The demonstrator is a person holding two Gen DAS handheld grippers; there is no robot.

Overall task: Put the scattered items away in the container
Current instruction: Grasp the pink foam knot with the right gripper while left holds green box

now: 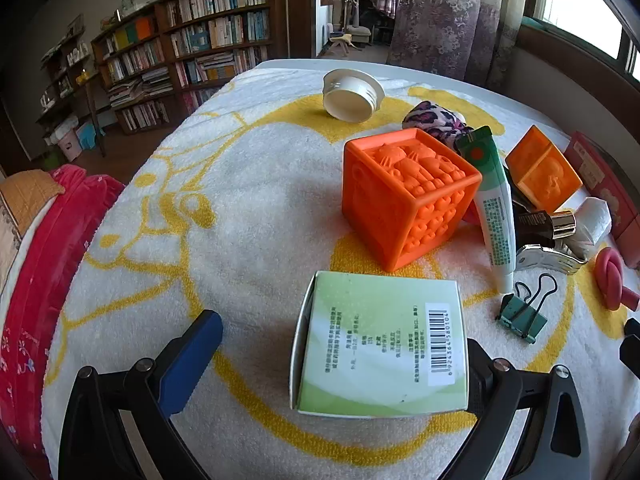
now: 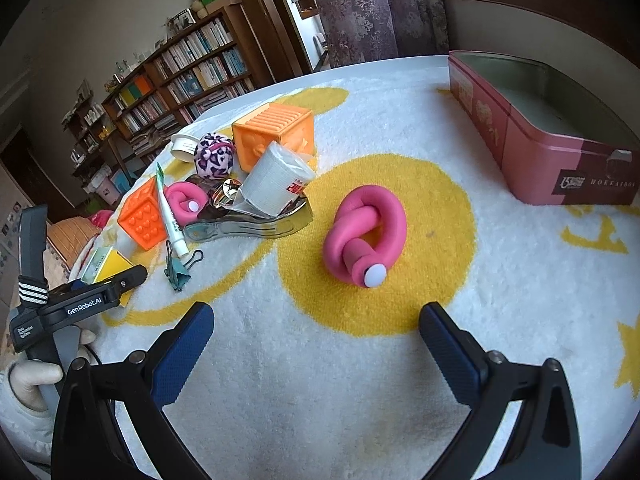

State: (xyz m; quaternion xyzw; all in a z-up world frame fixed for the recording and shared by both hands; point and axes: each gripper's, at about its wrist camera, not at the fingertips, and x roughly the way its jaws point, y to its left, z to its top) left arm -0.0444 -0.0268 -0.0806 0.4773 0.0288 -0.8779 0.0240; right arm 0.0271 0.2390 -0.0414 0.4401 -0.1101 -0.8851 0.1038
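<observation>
The left gripper (image 1: 336,364) has its fingers spread wide around a light green-and-white cardboard box (image 1: 382,344) lying on the towel-covered tabletop (image 1: 248,216); it is stiff but crushable, so pinch its flat side walls gently. The right gripper (image 2: 316,354), equally wide open and empty, faces the knotted pink foam rod (image 2: 362,234), soft and springy, best squeezed across the knot, with the pink metal tin (image 2: 516,136) near on its right.

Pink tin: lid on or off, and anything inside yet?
Lid off: the pink tin stands open-topped, its bare metal inner walls showing. No items visible inside, though the near wall hides part of the floor.
</observation>
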